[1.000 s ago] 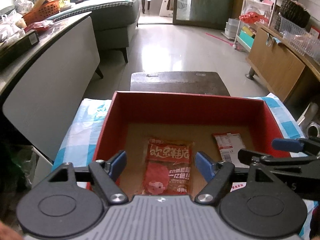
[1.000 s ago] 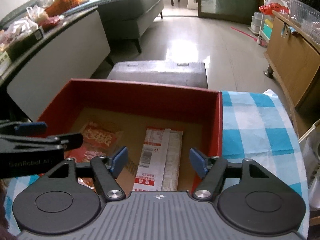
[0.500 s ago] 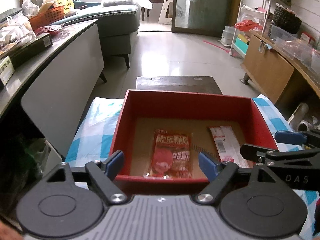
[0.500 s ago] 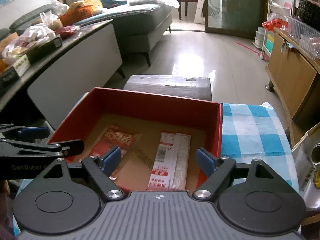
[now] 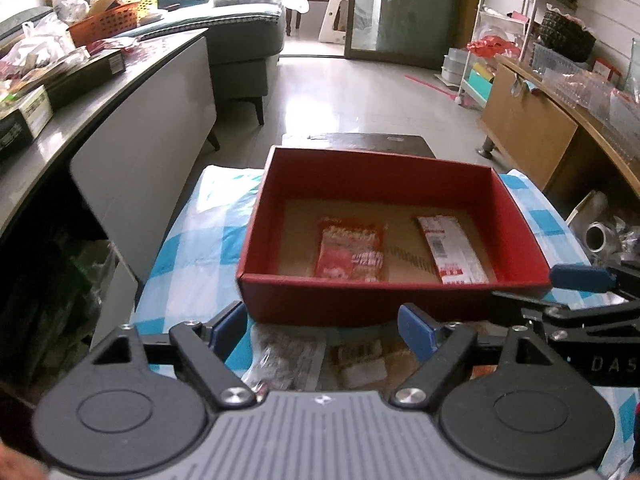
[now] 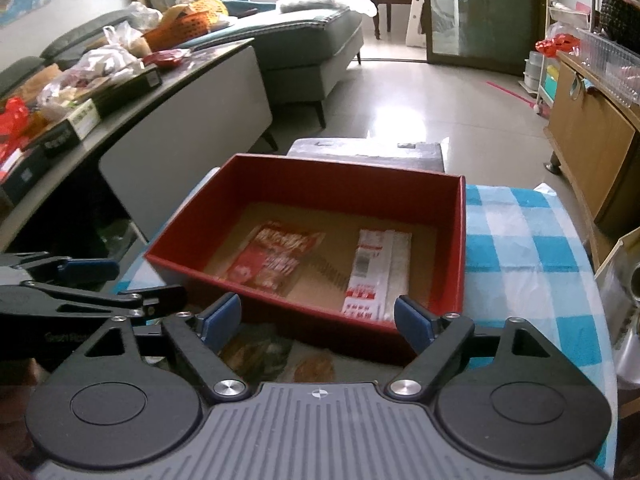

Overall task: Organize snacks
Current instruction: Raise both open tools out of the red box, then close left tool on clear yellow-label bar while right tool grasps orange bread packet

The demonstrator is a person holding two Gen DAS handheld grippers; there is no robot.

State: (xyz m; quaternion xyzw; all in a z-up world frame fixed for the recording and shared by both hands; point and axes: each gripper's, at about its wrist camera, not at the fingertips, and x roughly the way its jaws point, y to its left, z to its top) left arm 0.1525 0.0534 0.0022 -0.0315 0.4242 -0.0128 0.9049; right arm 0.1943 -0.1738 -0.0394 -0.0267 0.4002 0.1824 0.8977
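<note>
red box [image 6: 460, 240] holds two snack packets, perhaps noodles.

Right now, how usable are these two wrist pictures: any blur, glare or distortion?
Left wrist view: fisheye bends the room edges, floor glare, red box fairly sharp, the packets under the left claw blurred. Right wrist view: same bending, floor glare, packets near the right claw soft.

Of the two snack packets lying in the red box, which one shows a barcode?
The long white packet with red print, lying by the right wall of the red cardboard box, shows the barcode. The other, the red-orange packet, lies further left and shows none.
</note>
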